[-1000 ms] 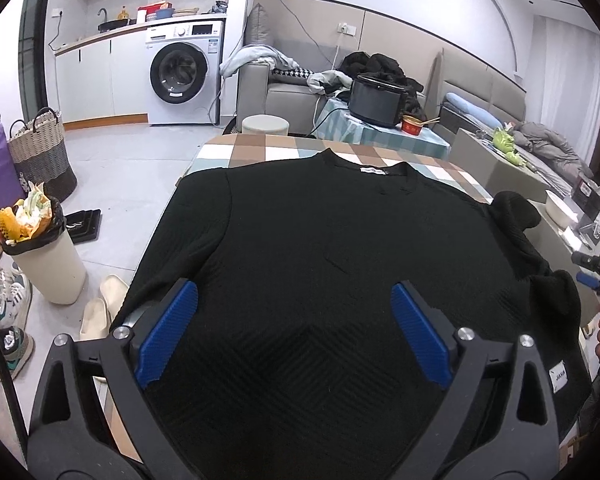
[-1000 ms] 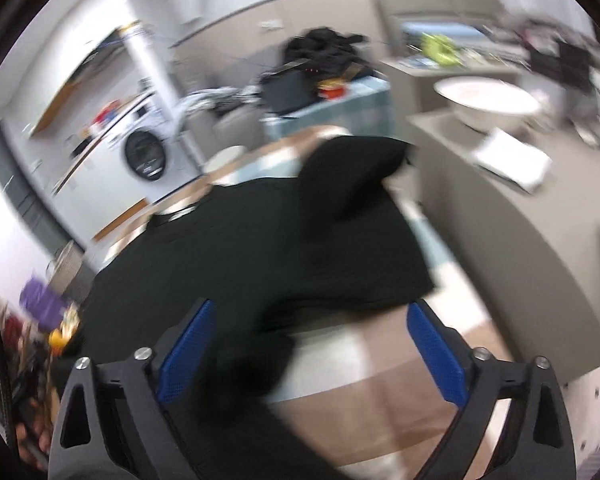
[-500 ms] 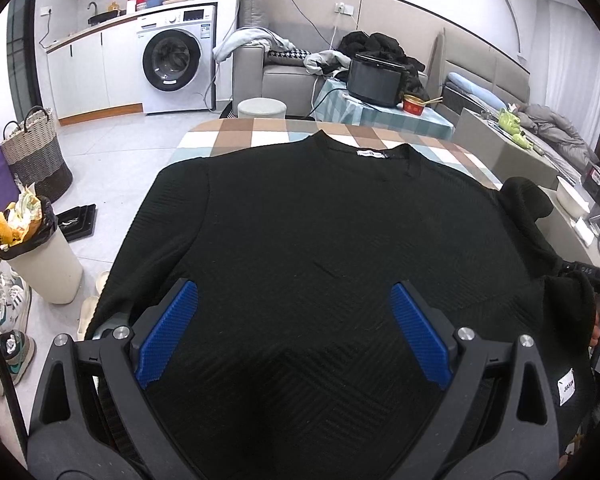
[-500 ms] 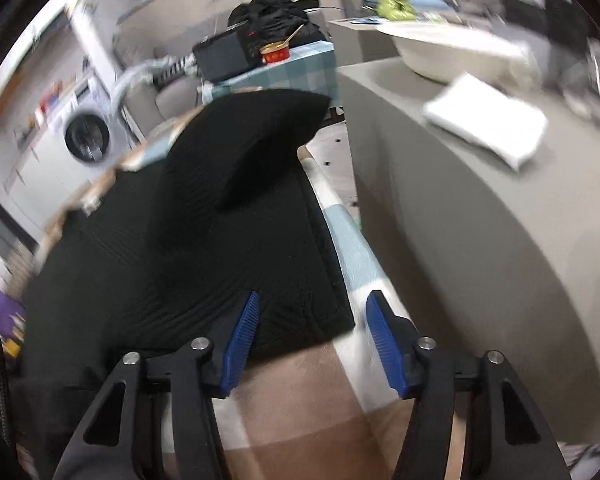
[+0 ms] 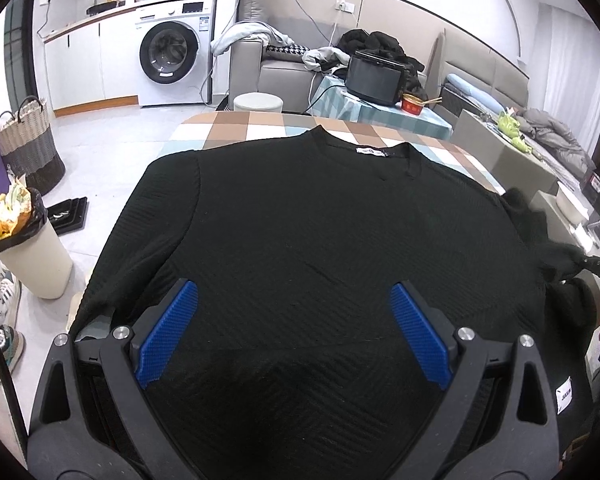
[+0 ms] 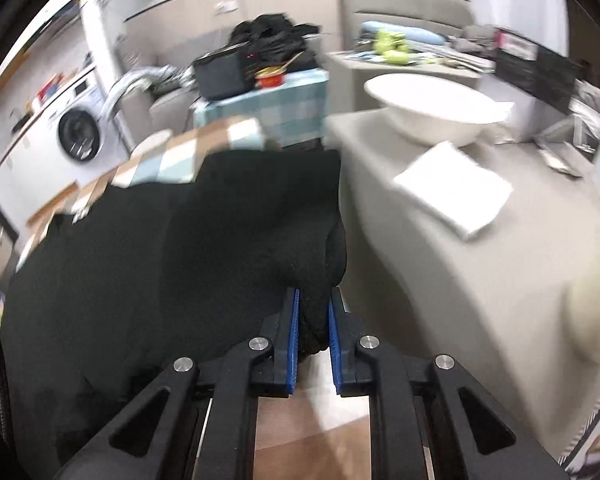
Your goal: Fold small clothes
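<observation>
A black ribbed knit sweater [image 5: 320,240] lies spread flat on a checked tablecloth-covered table [image 5: 236,128]. The left gripper [image 5: 292,328] hovers above it, jaws wide. The right gripper [image 6: 314,320] is closing, pinching the sweater's bunched sleeve [image 6: 316,256].

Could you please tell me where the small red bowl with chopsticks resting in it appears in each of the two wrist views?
Left wrist view: the small red bowl sits upper right of centre, on the teal checked side table, right of the black boxy appliance.
Right wrist view: it is upper centre, slightly blurred, on the same table.
Shared landmark: the white washing machine.
</observation>
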Demonstrator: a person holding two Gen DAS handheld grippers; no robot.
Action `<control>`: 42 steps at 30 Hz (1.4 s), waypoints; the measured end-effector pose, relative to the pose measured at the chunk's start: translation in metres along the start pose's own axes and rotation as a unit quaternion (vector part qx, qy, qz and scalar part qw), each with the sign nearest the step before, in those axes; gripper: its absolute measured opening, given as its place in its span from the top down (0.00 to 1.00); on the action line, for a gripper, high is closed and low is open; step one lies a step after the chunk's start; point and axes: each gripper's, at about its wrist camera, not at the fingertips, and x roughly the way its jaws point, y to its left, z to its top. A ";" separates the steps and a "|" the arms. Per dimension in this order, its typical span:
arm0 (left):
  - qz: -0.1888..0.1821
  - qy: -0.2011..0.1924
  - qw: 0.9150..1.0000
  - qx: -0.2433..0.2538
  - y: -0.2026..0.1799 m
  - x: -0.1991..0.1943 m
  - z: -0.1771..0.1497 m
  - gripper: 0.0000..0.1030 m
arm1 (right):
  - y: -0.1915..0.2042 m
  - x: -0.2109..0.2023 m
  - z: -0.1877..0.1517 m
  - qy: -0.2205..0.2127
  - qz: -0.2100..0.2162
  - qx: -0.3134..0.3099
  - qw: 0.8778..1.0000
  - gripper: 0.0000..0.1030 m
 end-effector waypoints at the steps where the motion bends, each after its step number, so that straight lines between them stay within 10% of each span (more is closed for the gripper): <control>1: -0.002 0.001 1.000 -0.003 0.004 0.000 0.000 0.06 | -0.003 -0.003 0.004 -0.001 0.003 0.009 1.000 0.88; 12: -0.022 -0.013 0.999 -0.036 0.034 -0.009 -0.004 0.06 | 0.103 -0.045 0.052 -0.073 0.153 -0.051 0.984 0.88; 16: -0.012 -0.017 0.999 -0.044 0.047 -0.016 -0.007 0.06 | 0.192 -0.042 0.042 -0.029 0.234 -0.149 0.960 0.87; 20: 0.002 -0.017 0.998 -0.062 0.065 -0.024 -0.012 0.06 | 0.242 -0.021 0.011 0.069 0.264 -0.211 0.939 0.58; 25: 0.022 -0.011 0.996 -0.087 0.092 -0.031 -0.020 0.06 | 0.221 -0.026 0.004 0.056 0.224 -0.196 0.953 0.56; 31: 0.053 -0.006 0.990 -0.134 0.130 -0.040 -0.033 0.06 | 0.207 0.028 -0.016 0.143 0.158 -0.183 0.960 0.56; 36: 0.061 0.006 0.975 -0.212 0.179 -0.047 -0.050 0.06 | 0.195 0.021 -0.022 0.134 0.170 -0.170 0.961 0.56; 42: 0.028 0.016 0.937 -0.348 0.250 -0.047 -0.086 0.10 | 0.181 0.002 -0.018 0.107 0.185 -0.131 0.968 0.55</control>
